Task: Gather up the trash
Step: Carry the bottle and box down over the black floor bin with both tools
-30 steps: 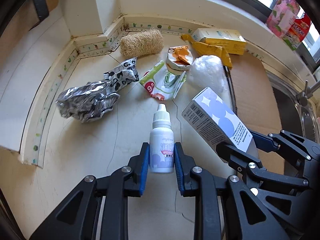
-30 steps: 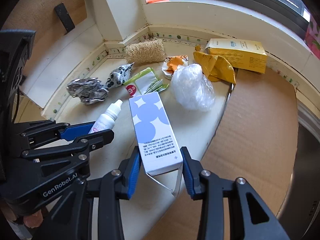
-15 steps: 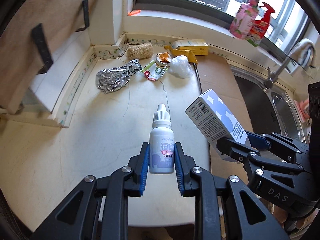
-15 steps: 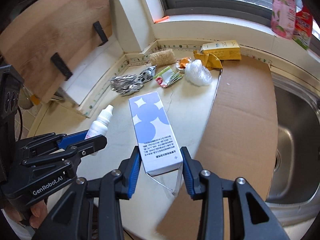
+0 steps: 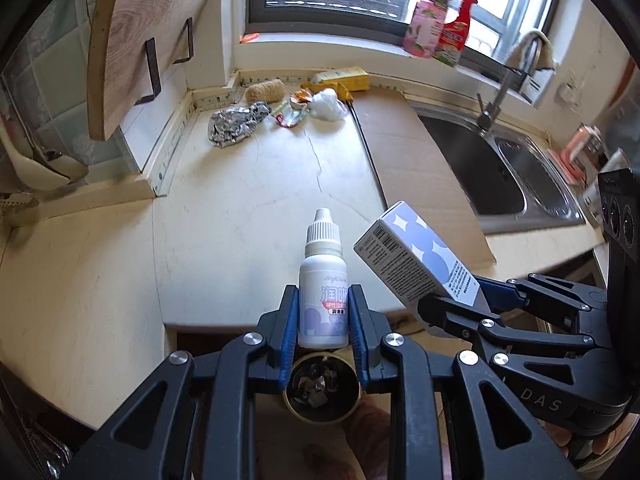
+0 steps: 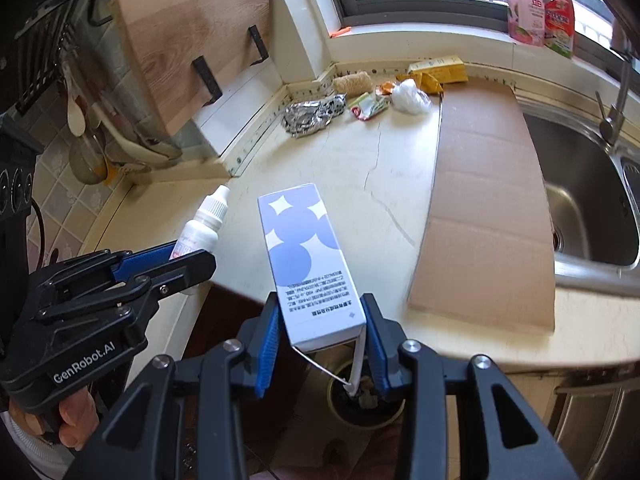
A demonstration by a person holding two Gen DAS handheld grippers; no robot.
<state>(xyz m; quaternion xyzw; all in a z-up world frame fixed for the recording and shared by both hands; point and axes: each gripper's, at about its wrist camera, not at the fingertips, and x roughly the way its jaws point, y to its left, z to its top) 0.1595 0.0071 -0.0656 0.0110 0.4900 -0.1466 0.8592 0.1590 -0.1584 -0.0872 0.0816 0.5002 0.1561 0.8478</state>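
Note:
My left gripper is shut on a small white dropper bottle, held upright past the counter's front edge, above a round trash bin on the floor. My right gripper is shut on a white box with blue circles, its open flap hanging over the same bin. The bottle also shows at the left of the right wrist view. Several pieces of trash lie at the counter's far corner: crumpled foil, wrappers, a clear plastic bag, a yellow box.
A cardboard sheet covers the counter right of the trash. A steel sink with a tap lies further right. A wooden board hangs on the left wall. Bottles stand on the windowsill. A loofah lies by the wall.
Both grippers have pulled back from the trash pile, past the counter's front edge, each still holding its item. The bin on the floor has come into view below them.

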